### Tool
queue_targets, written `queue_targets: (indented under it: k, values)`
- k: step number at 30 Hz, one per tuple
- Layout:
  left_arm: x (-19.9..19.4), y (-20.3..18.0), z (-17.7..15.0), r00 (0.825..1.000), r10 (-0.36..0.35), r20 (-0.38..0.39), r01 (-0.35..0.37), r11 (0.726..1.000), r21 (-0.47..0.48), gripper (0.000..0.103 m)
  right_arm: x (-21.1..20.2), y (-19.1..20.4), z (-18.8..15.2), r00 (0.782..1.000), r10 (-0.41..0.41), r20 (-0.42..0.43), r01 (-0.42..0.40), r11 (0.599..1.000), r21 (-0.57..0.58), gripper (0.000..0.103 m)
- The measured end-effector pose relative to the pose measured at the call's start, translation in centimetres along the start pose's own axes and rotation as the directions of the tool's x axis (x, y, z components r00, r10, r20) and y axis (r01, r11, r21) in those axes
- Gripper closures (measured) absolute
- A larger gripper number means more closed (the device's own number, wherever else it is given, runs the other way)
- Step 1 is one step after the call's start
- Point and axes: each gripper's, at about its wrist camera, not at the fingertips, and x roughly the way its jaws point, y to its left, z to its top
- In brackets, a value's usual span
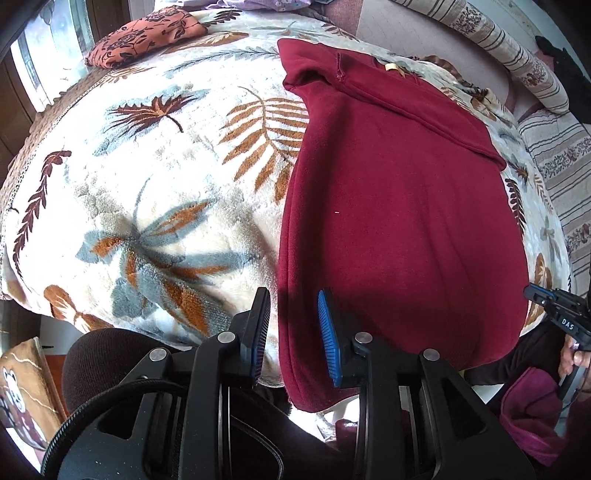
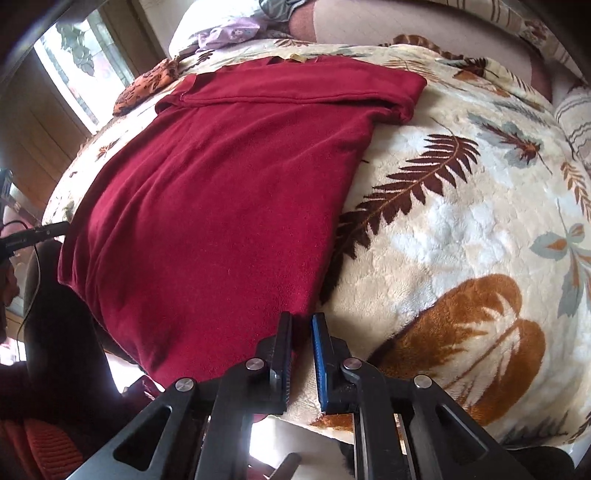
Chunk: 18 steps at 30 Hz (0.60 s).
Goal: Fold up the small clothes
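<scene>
Two tools are in our hands over a bed covered by a cream plush blanket point(image 1: 155, 192) printed with brown, rust and grey leaves. We see the maroon garment point(image 1: 399, 221) spread flat on that blanket, its long body running away from us and its near hem hanging slightly past the bed's front edge. At the far end a sleeve or upper part is folded across the body, making a straight band with a small tan label point(image 1: 392, 67) beside it. Our left tool point(image 1: 293, 325) hangs above the garment's near left edge, fingers apart and holding nothing; the blue-padded finger is over maroon cloth, the black one over the blanket. Whether either pad touches the fabric we cannot tell. Our right tool point(image 2: 301, 354) sits at the garment's near right corner point(image 2: 295, 306), its fingers drawn close with only a narrow gap between them; maroon cloth lies just by the black finger, but we cannot tell if any is pinched. In the left view the right tool appears small at the right margin, beside the garment's right edge. At the far left of the bed lies an orange cloth point(image 1: 144, 35) with a dark flower print, well apart from the garment. A striped pillow point(image 1: 517, 55) lies along the far right side. A lilac fabric point(image 2: 229, 33) is bunched at the far end.
</scene>
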Motion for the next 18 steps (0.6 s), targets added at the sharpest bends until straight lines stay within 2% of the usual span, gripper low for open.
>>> queue_targets:
  k: [3, 5, 6, 7, 8, 9, 18]
  values:
    - [0.1, 0.0, -0.3, 1.000, 0.019, 0.004, -0.019, 1.000, 0.004, 0.077, -0.7, -0.7, 0.0, 0.996, 0.085, 0.001, -0.084, 0.994, 0.063, 0.092]
    - [0.1, -0.1, -0.5, 0.999, 0.047, 0.010, -0.047, 0.999, 0.019, 0.077, -1.2, -0.6, 0.1, 0.995, 0.097, 0.002, -0.097, 0.994, 0.056, 0.086]
    - [0.1, -0.2, -0.6, 0.998, 0.056, 0.013, -0.056, 0.998, 0.028, 0.077, -1.4, -0.4, 0.0, 0.994, 0.105, -0.006, -0.104, 0.994, 0.043, 0.073]
    - [0.2, -0.3, -0.8, 0.998, 0.066, 0.015, -0.066, 0.997, 0.039, 0.077, -1.4, -0.3, -0.1, 0.992, 0.122, -0.020, -0.121, 0.992, 0.037, 0.050]
    - [0.2, -0.4, -0.9, 0.997, 0.079, 0.019, -0.079, 0.996, 0.048, 0.077, -1.5, -0.3, -0.3, 0.989, 0.145, -0.036, -0.144, 0.989, 0.042, 0.042]
    - [0.2, -0.6, -1.0, 0.996, 0.091, 0.022, -0.093, 0.994, 0.054, 0.077, -1.5, -0.3, -0.6, 0.985, 0.164, -0.047, -0.162, 0.986, 0.049, 0.039]
    - [0.6, -1.0, -1.6, 0.995, 0.100, 0.018, -0.101, 0.992, 0.070, 0.077, -0.5, 0.8, -2.4, 0.975, 0.194, -0.111, -0.187, 0.980, 0.067, 0.039]
